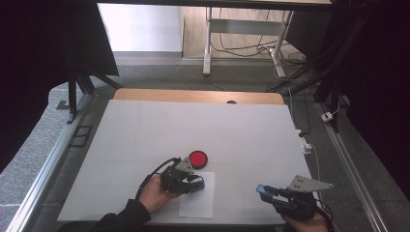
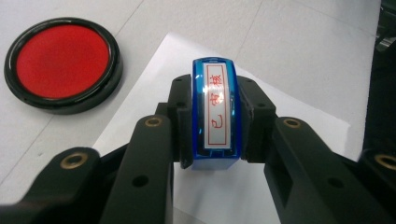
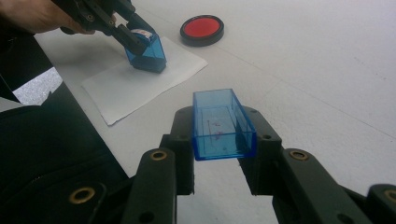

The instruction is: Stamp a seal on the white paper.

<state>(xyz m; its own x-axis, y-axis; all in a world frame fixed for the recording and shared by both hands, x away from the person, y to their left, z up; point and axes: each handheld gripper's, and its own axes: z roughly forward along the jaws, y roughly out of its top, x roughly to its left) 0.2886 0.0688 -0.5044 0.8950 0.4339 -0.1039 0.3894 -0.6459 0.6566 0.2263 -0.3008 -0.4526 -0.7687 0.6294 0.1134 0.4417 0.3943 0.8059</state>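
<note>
At the lower centre of the high view, the left tongs (image 1: 193, 182) clamp a blue stamp (image 2: 215, 114), its base pressed on the white paper sheet (image 1: 197, 203) lying on the desk (image 1: 145, 130). The red ink pad (image 1: 198, 159) sits just above the sheet. At lower right, the right tongs (image 1: 265, 191) grip the clear blue stamp cap (image 3: 223, 123), held above the desk.

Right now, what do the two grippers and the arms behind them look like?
Both the left gripper and the right gripper are black, with brass-coloured bushings on two jaws. Each carries a grey three-cornered plate and trails a black cable. The left arm wears a dark sleeve.
</note>
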